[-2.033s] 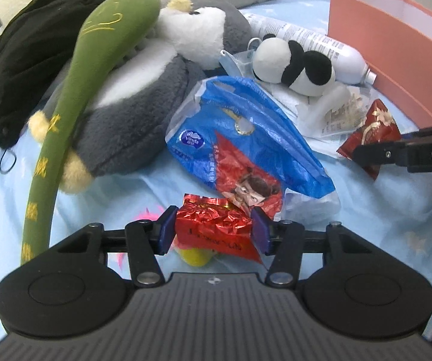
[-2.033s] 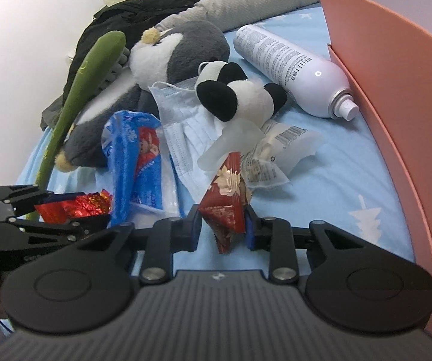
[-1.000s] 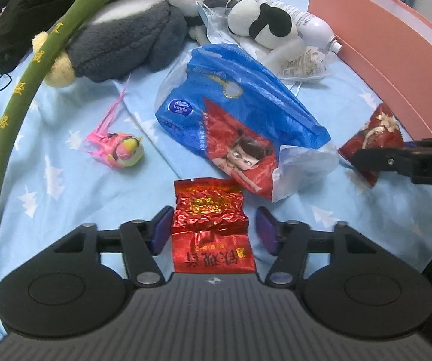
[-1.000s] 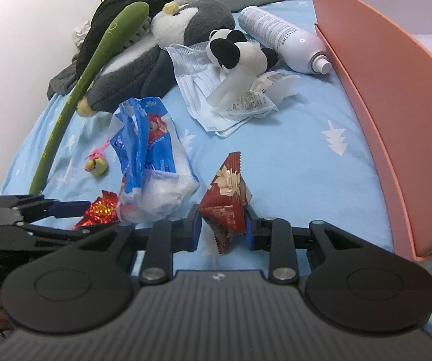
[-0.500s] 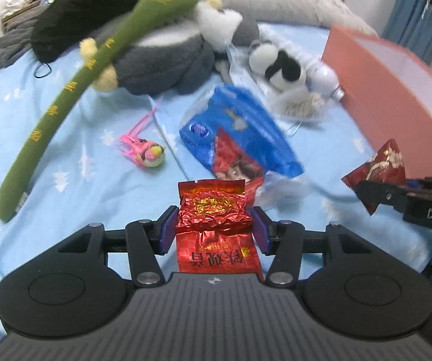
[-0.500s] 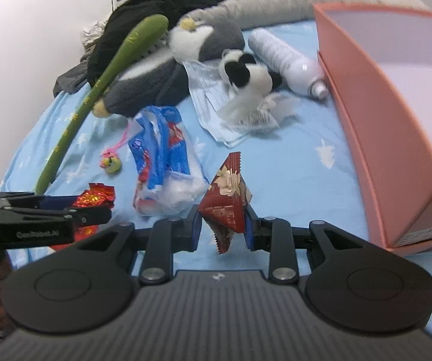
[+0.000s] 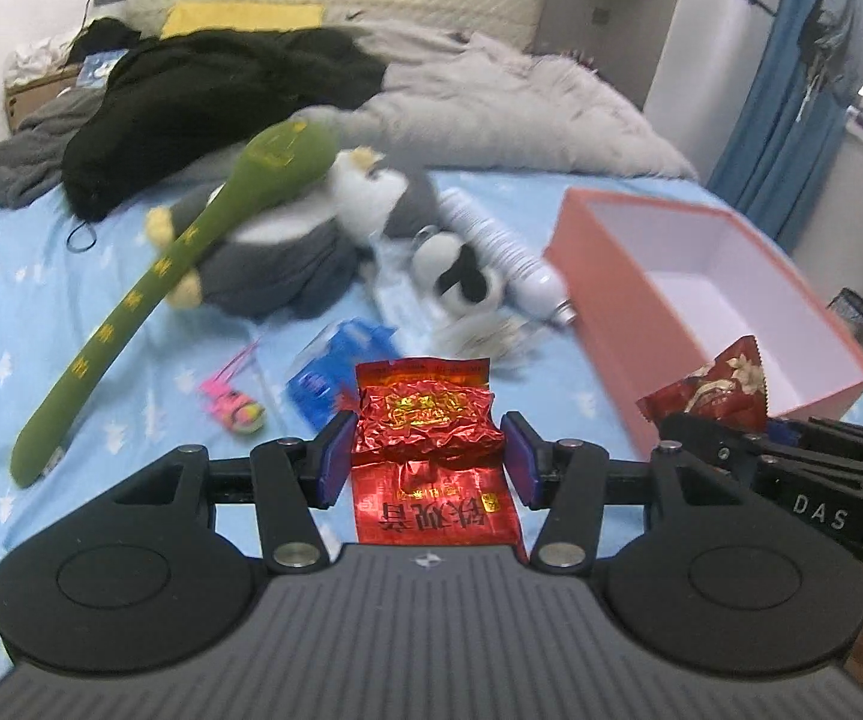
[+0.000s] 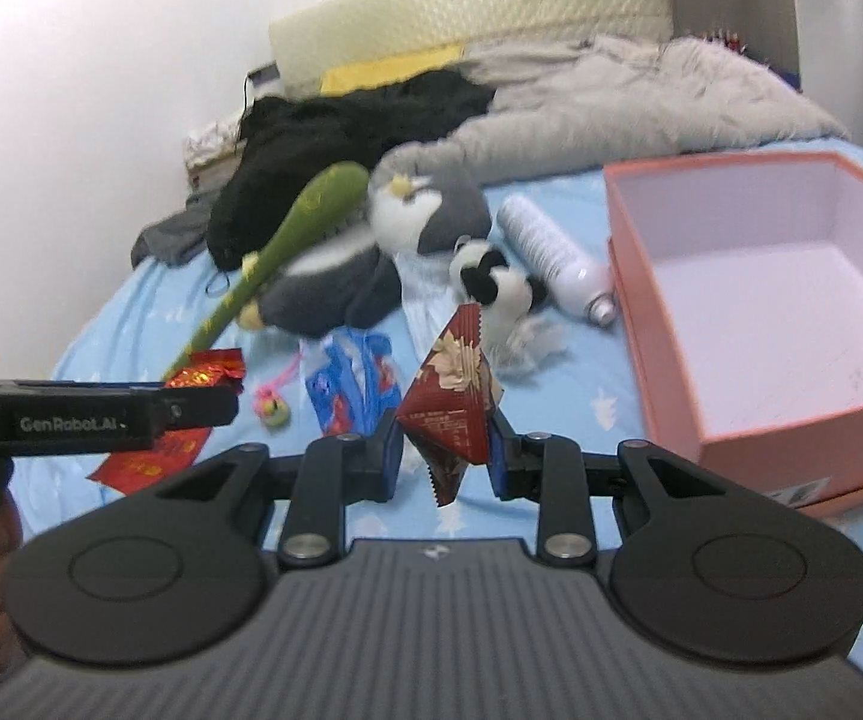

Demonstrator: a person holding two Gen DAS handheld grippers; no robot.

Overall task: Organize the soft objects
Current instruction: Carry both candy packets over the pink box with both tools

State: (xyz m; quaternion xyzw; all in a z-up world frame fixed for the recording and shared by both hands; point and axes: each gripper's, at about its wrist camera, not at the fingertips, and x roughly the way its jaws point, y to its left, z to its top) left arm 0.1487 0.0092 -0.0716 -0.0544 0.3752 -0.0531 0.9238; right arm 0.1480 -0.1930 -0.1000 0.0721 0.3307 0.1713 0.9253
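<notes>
My left gripper (image 7: 426, 455) is shut on a shiny red foil packet (image 7: 428, 420) and holds it above the blue bedsheet. My right gripper (image 8: 442, 451) is shut on a dark red triangular packet (image 8: 451, 396), also lifted. The right gripper with its packet (image 7: 713, 390) shows at the right of the left wrist view. The left gripper and its packet (image 8: 206, 369) show at the left of the right wrist view. A grey penguin plush (image 8: 395, 240), a long green plush (image 7: 191, 276) and a small panda plush (image 8: 491, 279) lie on the bed.
An open pink box (image 8: 629, 276) with a pale inside stands at the right. A white bottle (image 8: 551, 252), a blue bag (image 8: 353, 384), a face mask, a small pink toy (image 7: 233, 408), black clothes (image 7: 215, 96) and a grey blanket (image 7: 521, 114) lie on the bed.
Both grippers have risen and drawn back from the bed, each with its packet. The view now takes in the whole bed and the inside of the box.
</notes>
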